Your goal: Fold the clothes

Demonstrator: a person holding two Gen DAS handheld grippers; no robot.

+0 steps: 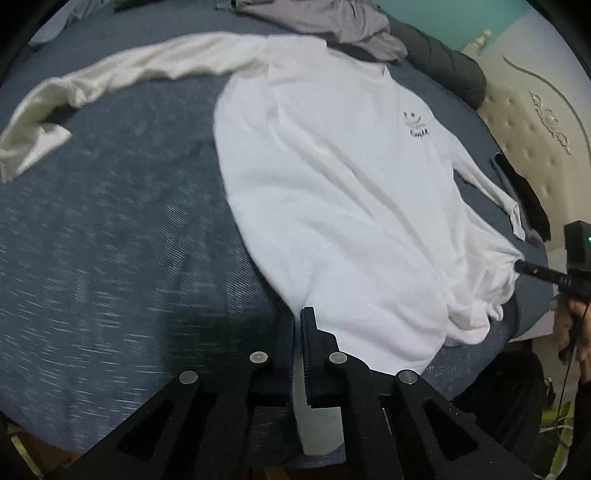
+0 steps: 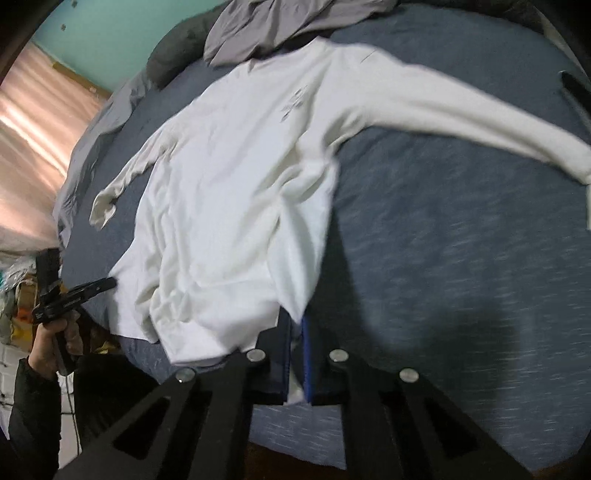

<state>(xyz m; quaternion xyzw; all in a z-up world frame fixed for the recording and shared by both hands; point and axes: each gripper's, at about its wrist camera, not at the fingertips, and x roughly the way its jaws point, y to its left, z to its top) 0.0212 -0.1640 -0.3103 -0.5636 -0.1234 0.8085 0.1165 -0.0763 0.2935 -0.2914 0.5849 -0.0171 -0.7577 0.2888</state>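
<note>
The white long-sleeved shirt [image 1: 332,192] lay spread on the blue bed [image 1: 110,240], its hem at the near edge and its collar toward the far edge beside a grey garment [image 1: 332,22]. The left gripper [image 1: 298,321] was clenched on one hem corner, and the right gripper [image 2: 295,328] was clenched on the other hem corner, cloth between the fingers [image 2: 306,354]
</note>
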